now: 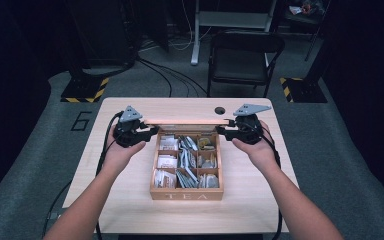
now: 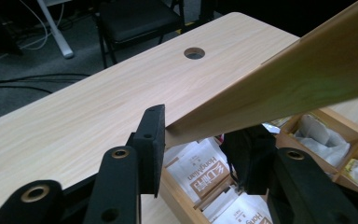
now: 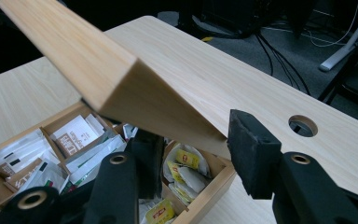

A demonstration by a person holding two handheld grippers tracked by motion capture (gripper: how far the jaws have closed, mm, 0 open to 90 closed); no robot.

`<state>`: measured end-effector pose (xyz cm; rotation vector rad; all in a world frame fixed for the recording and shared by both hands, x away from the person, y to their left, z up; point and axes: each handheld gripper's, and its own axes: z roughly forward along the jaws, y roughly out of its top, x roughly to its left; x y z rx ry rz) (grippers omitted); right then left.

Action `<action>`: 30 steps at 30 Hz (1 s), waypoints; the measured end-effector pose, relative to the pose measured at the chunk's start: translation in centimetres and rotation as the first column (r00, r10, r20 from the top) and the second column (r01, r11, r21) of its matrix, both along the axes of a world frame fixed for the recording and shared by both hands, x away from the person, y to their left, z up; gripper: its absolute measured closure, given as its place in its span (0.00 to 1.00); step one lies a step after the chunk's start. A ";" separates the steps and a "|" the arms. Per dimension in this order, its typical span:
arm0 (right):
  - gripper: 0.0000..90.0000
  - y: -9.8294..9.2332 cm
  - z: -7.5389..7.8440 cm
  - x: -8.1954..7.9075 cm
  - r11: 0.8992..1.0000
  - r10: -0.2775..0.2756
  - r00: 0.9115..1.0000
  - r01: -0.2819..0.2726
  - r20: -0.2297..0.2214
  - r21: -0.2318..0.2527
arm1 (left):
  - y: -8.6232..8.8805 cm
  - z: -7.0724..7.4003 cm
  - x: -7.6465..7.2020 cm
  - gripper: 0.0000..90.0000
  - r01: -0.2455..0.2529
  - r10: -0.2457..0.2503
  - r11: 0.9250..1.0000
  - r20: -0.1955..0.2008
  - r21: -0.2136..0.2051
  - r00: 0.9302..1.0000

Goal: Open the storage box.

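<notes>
Tea box (image 1: 186, 192) sits mid-surface (image 1: 130, 200), compartments full of sachets (image 1: 166, 161). Lid (image 1: 186, 121) is raised on its rear hinge, front edge held up across the box's far side.

Left tool (image 1: 141, 134) is clamped on the lid's left corner; pads are seen pressed on the edge in the left gripper view (image 2: 200, 140). Right tool (image 1: 228, 131) is clamped on the right corner (image 3: 186, 154).

Lid is judged stiff, light, smooth wood; likely slippery under the pads. Best taken at both front corners, as now, and moved evenly so the hinge is not twisted. Sachets are soft and light, easily disturbed.
</notes>
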<state>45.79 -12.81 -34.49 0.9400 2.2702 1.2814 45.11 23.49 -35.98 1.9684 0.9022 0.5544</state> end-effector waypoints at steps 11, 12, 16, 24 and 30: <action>0.55 0.4 -2.0 0.5 0.998 -0.058 0.998 0.059 0.020 -0.014 | -0.1 0.2 0.4 0.67 -0.012 0.012 1.000 0.008 -0.005 1.000; 0.56 0.4 -2.1 0.6 0.998 -0.060 0.998 0.060 0.024 -0.014 | -0.1 0.2 0.5 0.68 -0.011 0.011 1.000 0.006 -0.005 1.000; 0.58 0.6 -2.3 1.1 0.997 -0.076 0.997 0.076 0.027 -0.011 | -0.1 0.4 0.8 0.68 -0.019 0.019 1.000 0.001 -0.010 1.000; 0.61 0.6 -2.6 2.1 0.994 -0.104 0.995 0.104 0.007 0.019 | -0.1 0.5 1.1 0.68 -0.019 0.019 1.000 -0.004 -0.016 1.000; 0.65 0.7 -2.5 2.6 0.996 -0.093 0.995 0.092 0.029 0.013 | 0.0 0.7 1.6 0.68 -0.025 0.025 0.999 -0.013 -0.028 1.000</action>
